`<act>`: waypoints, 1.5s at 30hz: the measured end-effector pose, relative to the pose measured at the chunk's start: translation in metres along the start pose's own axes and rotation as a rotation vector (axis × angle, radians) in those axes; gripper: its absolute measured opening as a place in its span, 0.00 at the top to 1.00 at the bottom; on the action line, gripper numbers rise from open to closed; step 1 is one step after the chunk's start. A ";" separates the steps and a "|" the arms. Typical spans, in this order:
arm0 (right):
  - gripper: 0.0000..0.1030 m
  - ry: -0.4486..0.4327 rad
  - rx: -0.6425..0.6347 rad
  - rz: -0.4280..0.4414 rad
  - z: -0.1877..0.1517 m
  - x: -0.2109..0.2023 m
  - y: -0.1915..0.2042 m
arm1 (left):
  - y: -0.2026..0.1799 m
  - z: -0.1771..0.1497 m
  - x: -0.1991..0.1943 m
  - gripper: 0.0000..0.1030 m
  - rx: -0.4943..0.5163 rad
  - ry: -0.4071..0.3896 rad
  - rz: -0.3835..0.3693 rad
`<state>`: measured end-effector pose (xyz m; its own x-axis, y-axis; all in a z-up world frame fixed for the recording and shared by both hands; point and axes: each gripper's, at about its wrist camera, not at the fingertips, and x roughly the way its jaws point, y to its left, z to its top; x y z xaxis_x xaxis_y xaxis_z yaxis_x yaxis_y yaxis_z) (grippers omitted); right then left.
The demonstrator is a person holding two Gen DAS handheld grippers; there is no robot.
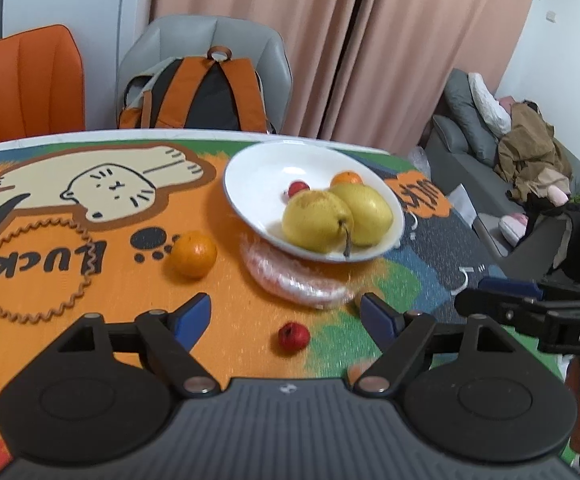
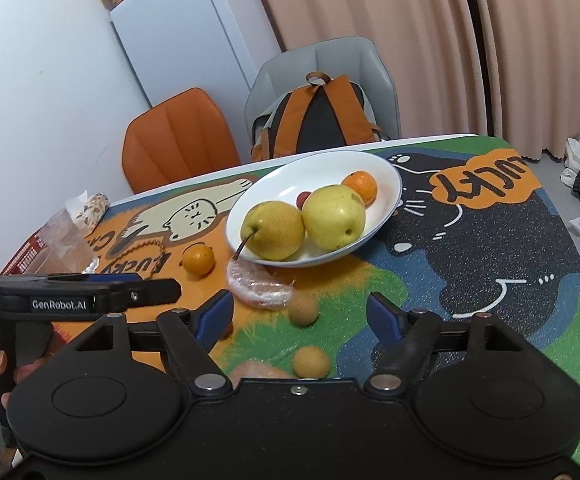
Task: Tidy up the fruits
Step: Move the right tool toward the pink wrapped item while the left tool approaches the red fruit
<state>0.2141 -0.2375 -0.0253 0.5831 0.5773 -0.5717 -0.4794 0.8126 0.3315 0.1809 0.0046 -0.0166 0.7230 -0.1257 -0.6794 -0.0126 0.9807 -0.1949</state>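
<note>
A white bowl point(image 1: 250, 184) point(image 2: 382, 172) on the patterned table holds two yellow pears point(image 1: 316, 220) point(image 2: 274, 230), an orange point(image 1: 346, 178) point(image 2: 360, 186) and a small red fruit point(image 1: 298, 188). A loose orange point(image 1: 193, 254) point(image 2: 198, 259) lies left of the bowl. A small red fruit point(image 1: 293, 338) lies between the fingers of my open left gripper point(image 1: 286, 314). Two small tan fruits point(image 2: 303, 310) point(image 2: 311, 362) lie between the fingers of my open right gripper point(image 2: 300, 316). Both grippers are empty.
A crumpled clear plastic wrap point(image 1: 294, 280) point(image 2: 260, 288) lies against the bowl's near side. An orange chair point(image 1: 26, 88), a grey chair with a backpack point(image 1: 198, 96) stand behind the table. A red basket and plastic bags point(image 2: 50, 248) sit at the table's left.
</note>
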 end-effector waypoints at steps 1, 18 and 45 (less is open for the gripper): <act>0.26 0.003 -0.002 0.002 -0.001 0.000 0.001 | 0.000 -0.003 -0.001 0.22 0.006 0.008 -0.003; 0.18 0.045 -0.018 -0.001 -0.019 -0.003 0.004 | 0.002 -0.031 -0.003 0.10 0.024 0.051 -0.008; 0.57 0.121 -0.014 -0.007 -0.032 0.037 0.000 | 0.006 -0.034 0.023 0.34 -0.004 0.036 -0.024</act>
<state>0.2147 -0.2186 -0.0699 0.5033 0.5572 -0.6604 -0.4854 0.8146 0.3174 0.1743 0.0030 -0.0576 0.6977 -0.1542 -0.6996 0.0014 0.9769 -0.2138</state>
